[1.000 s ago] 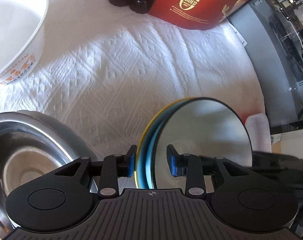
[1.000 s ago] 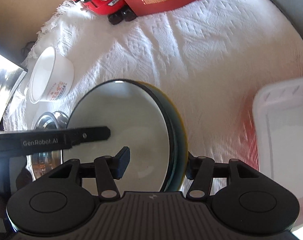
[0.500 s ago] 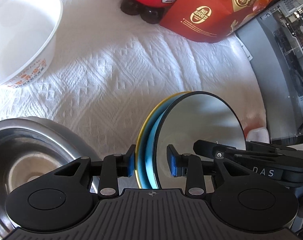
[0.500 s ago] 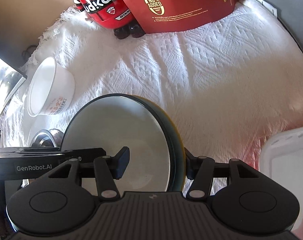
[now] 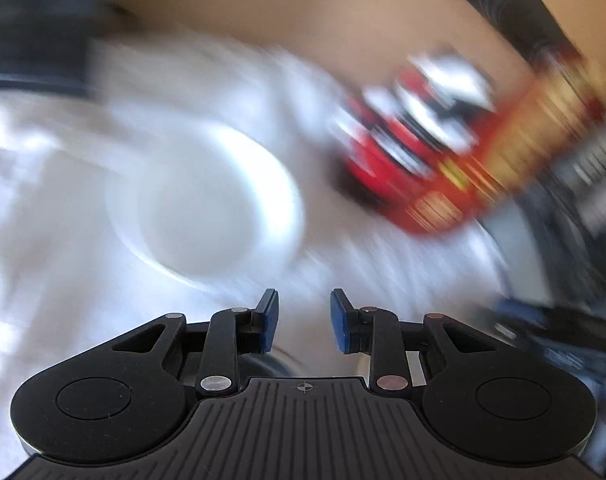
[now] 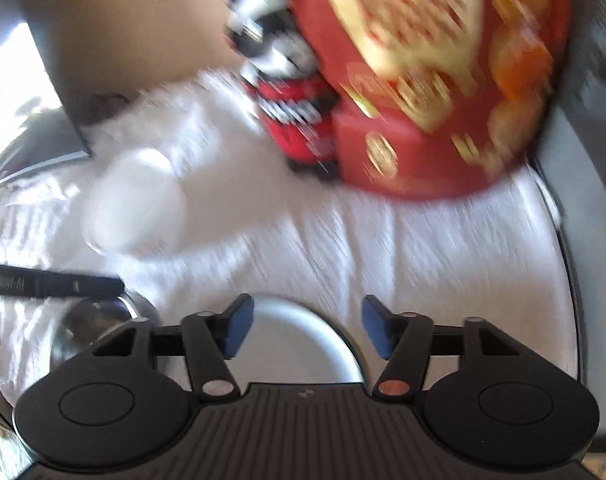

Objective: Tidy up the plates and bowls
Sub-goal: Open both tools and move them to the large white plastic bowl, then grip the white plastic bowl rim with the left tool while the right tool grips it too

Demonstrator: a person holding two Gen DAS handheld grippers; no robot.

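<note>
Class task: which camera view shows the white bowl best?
The left wrist view: the white bowl fills mid-frame with its rim and inside visible, though motion-blurred. The right wrist view shows it only as a smaller white smear at left.

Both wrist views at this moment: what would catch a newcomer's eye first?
The big red snack bag fills the upper right of the right wrist view, with a red and black toy beside it on the white cloth. In the left wrist view, a white bowl sits blurred at centre. Both the left gripper and the right gripper are open and empty, with a plate lying just below the right one.
</note>
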